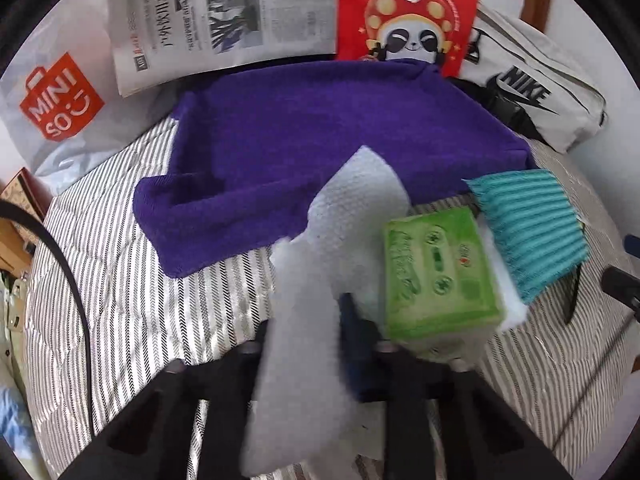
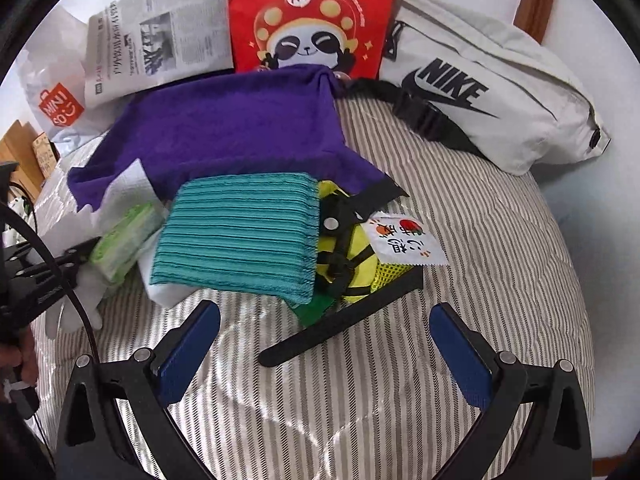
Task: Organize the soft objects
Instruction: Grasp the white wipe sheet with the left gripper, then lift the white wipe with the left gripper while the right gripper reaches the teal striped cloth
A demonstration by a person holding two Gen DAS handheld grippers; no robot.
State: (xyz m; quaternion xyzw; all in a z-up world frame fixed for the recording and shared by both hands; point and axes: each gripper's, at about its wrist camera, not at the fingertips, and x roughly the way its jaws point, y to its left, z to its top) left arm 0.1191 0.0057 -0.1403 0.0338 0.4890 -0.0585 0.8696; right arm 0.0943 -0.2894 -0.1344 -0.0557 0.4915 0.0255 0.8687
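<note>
My left gripper (image 1: 320,344) is shut on a white paper towel (image 1: 320,280) that drapes over its fingers, just above the striped bedding. It also shows at the left of the right wrist view (image 2: 72,256). A green tissue pack (image 1: 436,276) lies right of it, next to a teal striped cloth (image 1: 532,228) on a white pad. A purple towel (image 1: 320,136) lies spread behind. My right gripper (image 2: 324,356) is open and empty, in front of the teal cloth (image 2: 240,236) and a yellow mesh pouch (image 2: 356,248) with black straps.
A newspaper (image 1: 224,16), a red panda bag (image 1: 408,12), a white Miniso bag (image 1: 56,100) and a white Nike waist bag (image 2: 488,92) line the back. A small printed sachet (image 2: 404,240) and a black strap (image 2: 340,328) lie on the striped bedding (image 2: 480,280).
</note>
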